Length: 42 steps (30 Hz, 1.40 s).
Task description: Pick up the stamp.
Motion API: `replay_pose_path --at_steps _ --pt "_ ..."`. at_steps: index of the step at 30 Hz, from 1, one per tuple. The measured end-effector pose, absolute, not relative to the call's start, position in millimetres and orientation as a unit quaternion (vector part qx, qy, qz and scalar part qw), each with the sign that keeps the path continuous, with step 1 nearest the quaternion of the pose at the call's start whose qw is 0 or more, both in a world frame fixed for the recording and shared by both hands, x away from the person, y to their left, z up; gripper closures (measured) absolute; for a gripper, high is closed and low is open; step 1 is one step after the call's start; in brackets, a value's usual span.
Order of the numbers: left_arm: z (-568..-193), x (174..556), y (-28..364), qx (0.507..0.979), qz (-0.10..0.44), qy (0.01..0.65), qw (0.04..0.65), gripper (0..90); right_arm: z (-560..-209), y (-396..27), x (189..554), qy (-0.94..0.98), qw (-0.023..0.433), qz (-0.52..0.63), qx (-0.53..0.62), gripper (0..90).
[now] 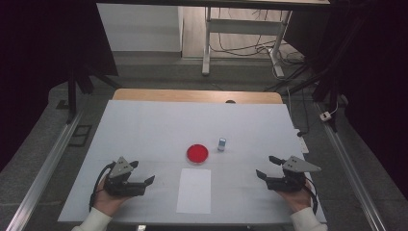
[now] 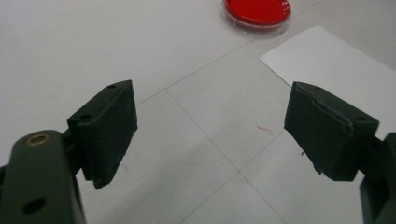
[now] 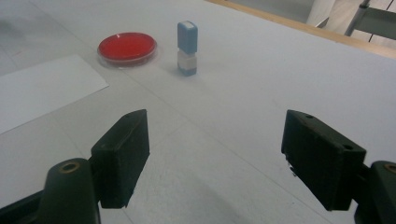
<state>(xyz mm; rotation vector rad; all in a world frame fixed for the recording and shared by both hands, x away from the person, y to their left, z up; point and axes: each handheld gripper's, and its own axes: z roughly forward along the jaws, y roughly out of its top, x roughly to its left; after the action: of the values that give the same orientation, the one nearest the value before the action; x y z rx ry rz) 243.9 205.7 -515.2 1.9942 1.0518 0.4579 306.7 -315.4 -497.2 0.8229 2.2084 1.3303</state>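
You have one round red dish (image 1: pixel 197 153) on the table (image 1: pixel 144 125), one sheet of white paper (image 1: pixel 194 190) and one small blue-and-white block (image 1: pixel 222 144) standing upright, which looks like a stamp, though it is too small to tell for sure. You hold two grippers, the left gripper (image 1: pixel 143 172) and the right gripper (image 1: pixel 266 166), each with two black jaws standing wide apart and nothing between them. That makes three loose things on one table.

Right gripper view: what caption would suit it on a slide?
Open right gripper faces a small blue-and-white stamp standing beside a red ink dish.
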Motion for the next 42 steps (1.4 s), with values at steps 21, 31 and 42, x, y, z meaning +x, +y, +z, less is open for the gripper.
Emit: replay_pose_path --at_steps 21,31,42 --pt "-511 250 210 0.785 0.18 0.414 0.425 18.4 -495 -310 302 0.801 0.216 0.474 0.295 26.9" --pt "-509 250 207 0.787 0.178 0.414 0.421 18.8 -490 -307 303 0.803 0.22 0.474 0.287 27.7" --pt "-510 248 204 0.794 0.178 0.408 0.415 18.9 -477 -299 310 0.806 0.216 0.476 0.277 29.0"
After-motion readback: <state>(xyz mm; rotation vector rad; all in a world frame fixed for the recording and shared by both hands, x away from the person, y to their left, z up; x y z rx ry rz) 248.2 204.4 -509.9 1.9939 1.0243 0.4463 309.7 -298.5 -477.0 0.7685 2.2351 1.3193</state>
